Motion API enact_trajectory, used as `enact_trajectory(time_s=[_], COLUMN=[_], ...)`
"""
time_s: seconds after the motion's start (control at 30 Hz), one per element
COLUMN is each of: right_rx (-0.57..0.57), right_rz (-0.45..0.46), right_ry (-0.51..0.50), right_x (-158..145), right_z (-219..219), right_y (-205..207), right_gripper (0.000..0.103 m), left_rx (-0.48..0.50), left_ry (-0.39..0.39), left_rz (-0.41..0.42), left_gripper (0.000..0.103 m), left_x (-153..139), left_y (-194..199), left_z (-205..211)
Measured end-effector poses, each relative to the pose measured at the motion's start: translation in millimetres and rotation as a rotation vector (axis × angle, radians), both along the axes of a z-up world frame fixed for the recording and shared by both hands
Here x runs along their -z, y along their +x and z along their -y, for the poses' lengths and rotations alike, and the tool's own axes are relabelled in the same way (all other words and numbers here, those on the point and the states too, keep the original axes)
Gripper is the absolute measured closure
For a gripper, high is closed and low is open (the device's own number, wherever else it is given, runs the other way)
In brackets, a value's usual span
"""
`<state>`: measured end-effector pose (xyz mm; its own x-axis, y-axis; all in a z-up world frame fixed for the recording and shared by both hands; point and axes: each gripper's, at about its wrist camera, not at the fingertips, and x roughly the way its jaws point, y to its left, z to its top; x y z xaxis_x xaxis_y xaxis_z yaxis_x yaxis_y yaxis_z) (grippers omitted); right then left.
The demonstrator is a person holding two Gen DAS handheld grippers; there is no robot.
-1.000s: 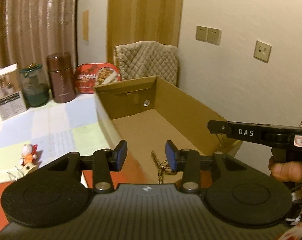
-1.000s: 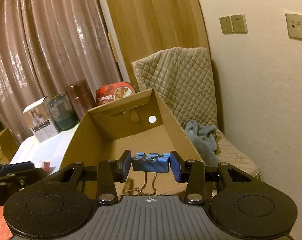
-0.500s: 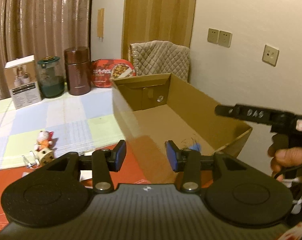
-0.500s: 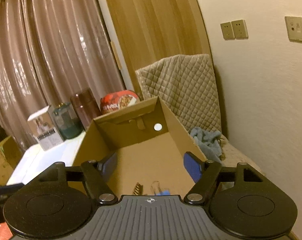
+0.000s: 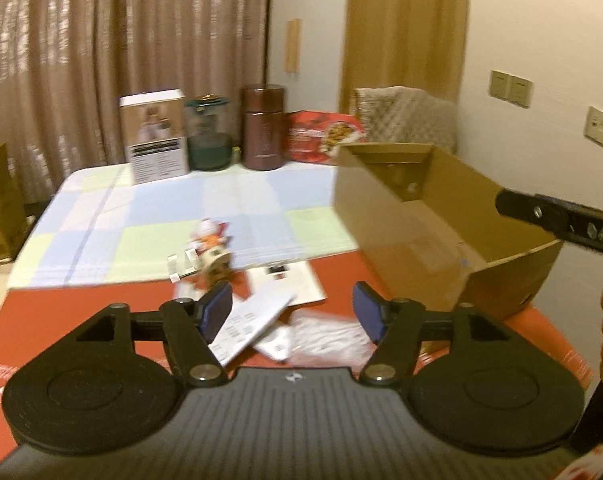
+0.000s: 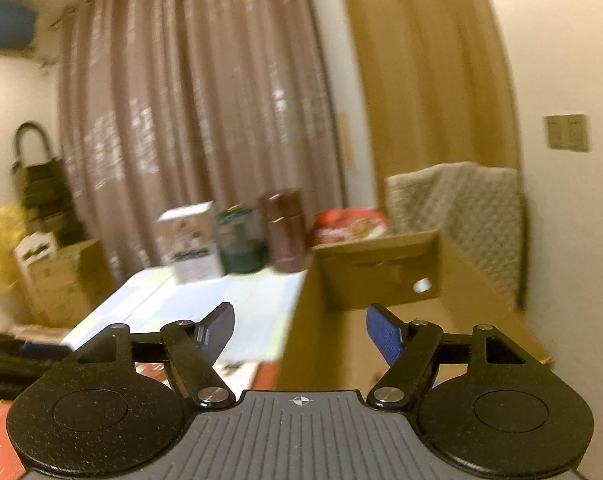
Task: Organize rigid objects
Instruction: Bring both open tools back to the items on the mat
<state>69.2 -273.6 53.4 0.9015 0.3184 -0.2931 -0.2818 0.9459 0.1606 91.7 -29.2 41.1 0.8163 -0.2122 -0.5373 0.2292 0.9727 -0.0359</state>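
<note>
The left claw [image 5: 292,312] is opening, with nothing between its blue pads. It hangs over white paper cards [image 5: 257,320] on the red mat of the bench [image 5: 61,320]. A small red and white toy figure [image 5: 211,246] (a bit blurry) stands just past them. The open brown cardboard box [image 5: 413,220] sits on the right. The right claw [image 6: 300,330] is apart and empty, by the box's near left wall.

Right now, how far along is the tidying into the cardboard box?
Partly done, by the look of it. The cardboard box sits open, though blur hides most of what is inside. Nothing is in hand: the left gripper is opening with nothing between its pads, and the right gripper is open and empty. Left on the table: the small figurine and the loose papers.
</note>
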Motion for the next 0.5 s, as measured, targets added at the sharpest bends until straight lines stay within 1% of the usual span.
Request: enact_trajectory(time_s=[0.03,0.13,0.3,0.5], right_rx=[-0.020,-0.088,-0.178,-0.249], right_rz=[-0.006,-0.015,-0.038,-0.071], right_ry=[-0.010,-0.037,-0.090,-0.148], right_x=[2.0,8.6,22.1,37.1], right_z=[-8.1,-32.1,-64.1,-86.2], right_y=[-3.1,-12.7,-21.5,-21.1], right_gripper=[0.033,0.033,0.033,0.033], left_rx=[-0.014,-0.045,-0.079,-0.093], left_ry=[0.003,0.015,0.035,0.064], left_rz=[0.000,0.000,-0.020,-0.046], left_gripper=[0.033,0.029,0.025,0.022], left_x=[0.3,1.6,8.8,21.2], left_y=[-3.2,-11.9,-22.4,-22.6], left_z=[-7.2,-27.8,-55.9,-80.8])
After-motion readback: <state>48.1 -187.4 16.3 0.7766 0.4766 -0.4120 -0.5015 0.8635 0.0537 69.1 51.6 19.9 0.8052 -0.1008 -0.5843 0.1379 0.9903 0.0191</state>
